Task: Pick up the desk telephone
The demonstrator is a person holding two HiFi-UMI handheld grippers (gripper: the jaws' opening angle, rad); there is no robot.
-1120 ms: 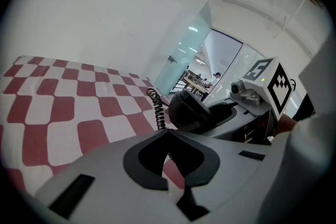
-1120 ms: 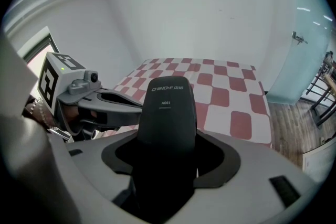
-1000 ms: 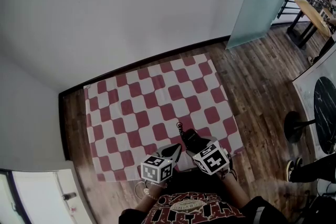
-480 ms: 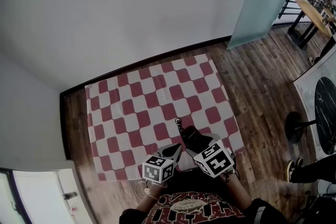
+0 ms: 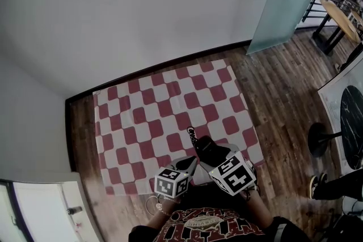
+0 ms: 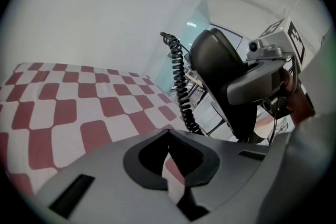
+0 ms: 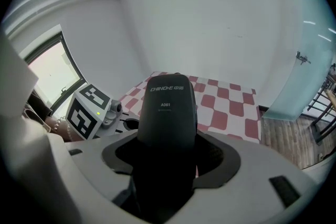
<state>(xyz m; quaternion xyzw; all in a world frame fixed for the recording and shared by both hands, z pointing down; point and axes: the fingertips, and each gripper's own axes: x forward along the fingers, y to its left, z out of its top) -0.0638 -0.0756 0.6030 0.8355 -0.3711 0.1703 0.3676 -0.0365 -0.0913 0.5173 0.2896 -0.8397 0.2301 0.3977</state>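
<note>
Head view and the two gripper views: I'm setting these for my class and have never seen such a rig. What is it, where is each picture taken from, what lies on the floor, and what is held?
There is no robot here: a person holds a two-jaw gripper in each hand. The head view comes from a camera on the person's head, looking steeply down. The other two come from cameras riding on each gripper, looking along its jaws. On the wooden floor lies a red-and-white checked cloth. The right gripper is closed on a black telephone handset, whose coiled cord shows in the left gripper view. The left gripper has its jaws together, with nothing between them. The marker cubes are parts of the grippers.
</note>
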